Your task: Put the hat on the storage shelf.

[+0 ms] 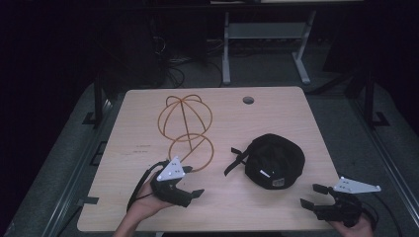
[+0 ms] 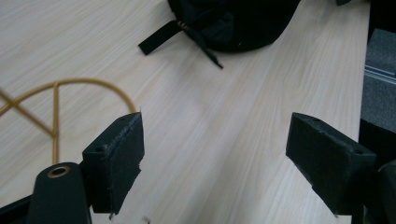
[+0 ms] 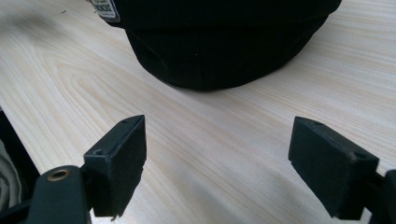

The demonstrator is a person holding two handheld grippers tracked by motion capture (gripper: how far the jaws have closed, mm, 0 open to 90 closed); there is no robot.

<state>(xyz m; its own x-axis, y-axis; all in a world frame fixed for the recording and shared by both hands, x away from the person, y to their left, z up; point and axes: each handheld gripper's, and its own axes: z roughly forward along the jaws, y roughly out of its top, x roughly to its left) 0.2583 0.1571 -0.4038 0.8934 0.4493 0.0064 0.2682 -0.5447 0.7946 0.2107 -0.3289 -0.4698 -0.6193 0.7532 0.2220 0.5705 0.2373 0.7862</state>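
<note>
Black cap [image 1: 274, 161] lies between both grippers, seemingly untouched. Left gripper [image 1: 193, 195] and right gripper [image 1: 313, 195] gape wide, holding nothing.

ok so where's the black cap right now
In the high view the black cap lies on the right half of the table, right of the gold wire frame and just ahead-left of the right hand-held gripper.

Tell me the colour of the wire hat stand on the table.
The wire hat stand is golden orange, clearest in the high view.
</note>
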